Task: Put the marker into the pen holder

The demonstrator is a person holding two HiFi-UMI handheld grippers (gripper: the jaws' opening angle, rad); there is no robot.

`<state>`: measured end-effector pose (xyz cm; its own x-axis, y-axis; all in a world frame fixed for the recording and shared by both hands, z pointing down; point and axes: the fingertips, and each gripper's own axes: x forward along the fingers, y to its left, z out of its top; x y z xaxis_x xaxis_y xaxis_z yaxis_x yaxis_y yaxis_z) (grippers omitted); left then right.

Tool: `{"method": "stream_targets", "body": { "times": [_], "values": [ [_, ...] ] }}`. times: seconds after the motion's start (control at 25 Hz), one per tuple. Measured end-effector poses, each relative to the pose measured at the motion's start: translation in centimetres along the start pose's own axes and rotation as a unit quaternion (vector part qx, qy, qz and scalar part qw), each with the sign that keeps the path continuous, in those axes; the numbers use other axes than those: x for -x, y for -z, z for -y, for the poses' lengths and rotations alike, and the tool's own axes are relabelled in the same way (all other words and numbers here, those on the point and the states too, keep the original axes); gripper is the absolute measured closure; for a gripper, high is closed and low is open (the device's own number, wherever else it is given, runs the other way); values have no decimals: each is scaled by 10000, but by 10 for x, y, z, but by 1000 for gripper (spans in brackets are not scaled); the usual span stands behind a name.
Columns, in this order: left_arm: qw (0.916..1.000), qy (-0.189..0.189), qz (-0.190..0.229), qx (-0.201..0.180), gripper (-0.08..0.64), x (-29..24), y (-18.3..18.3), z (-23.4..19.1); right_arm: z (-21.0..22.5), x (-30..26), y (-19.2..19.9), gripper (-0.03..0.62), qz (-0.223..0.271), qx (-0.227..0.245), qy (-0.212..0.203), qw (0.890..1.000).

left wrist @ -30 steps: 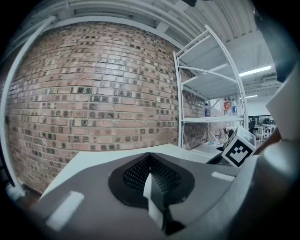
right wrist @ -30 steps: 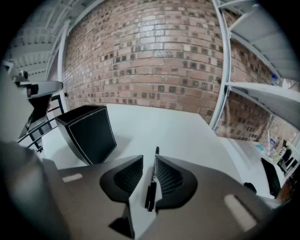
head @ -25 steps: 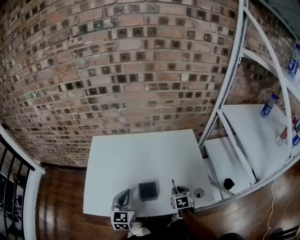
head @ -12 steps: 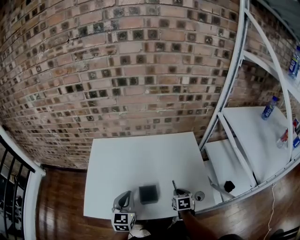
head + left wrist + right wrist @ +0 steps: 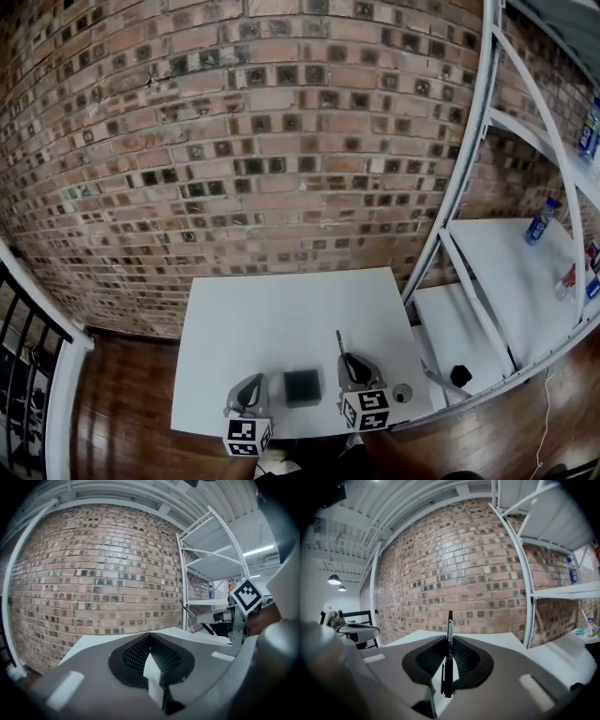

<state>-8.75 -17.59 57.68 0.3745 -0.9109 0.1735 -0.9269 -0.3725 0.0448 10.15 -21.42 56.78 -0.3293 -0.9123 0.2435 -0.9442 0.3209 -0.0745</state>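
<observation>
A black marker [image 5: 449,651] is pinched between the jaws of my right gripper [image 5: 349,364], its tip pointing away toward the brick wall; the marker [image 5: 339,343] sticks out past the jaws over the white table [image 5: 281,319]. The dark square pen holder [image 5: 302,387] stands near the table's front edge, just left of the right gripper. My left gripper [image 5: 249,394] sits left of the holder, jaws closed with nothing between them [image 5: 154,670]. The right gripper [image 5: 225,618] with its marker cube shows at the right of the left gripper view.
A small round object [image 5: 401,393] lies at the table's front right corner. A white metal shelf [image 5: 487,253] stands at the right with bottles [image 5: 538,218] and a black item [image 5: 460,375] on its lower boards. A brick wall [image 5: 262,141] is behind; a black railing [image 5: 28,356] at left.
My right gripper has lifted and moved farther onto the table with the marker, now standing higher and closer to the pen holder. The left gripper has barely moved.
</observation>
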Motion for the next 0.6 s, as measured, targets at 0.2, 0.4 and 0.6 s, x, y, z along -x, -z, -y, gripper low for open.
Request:
{"method": "stream_targets", "body": {
  "times": [0.2, 0.4, 0.6],
  "values": [
    [9998, -101, 189, -9, 545, 3, -18, -6, -31, 11, -31, 548, 811, 64, -85, 9966],
    [9990, -247, 384, -22, 545, 8, -27, -13, -64, 14, -37, 548, 1095, 179, -193, 9936],
    [9986, -258, 446, -90, 546, 13, -28, -15, -80, 12, -31, 548, 1063, 226, -312, 9936]
  ]
}}
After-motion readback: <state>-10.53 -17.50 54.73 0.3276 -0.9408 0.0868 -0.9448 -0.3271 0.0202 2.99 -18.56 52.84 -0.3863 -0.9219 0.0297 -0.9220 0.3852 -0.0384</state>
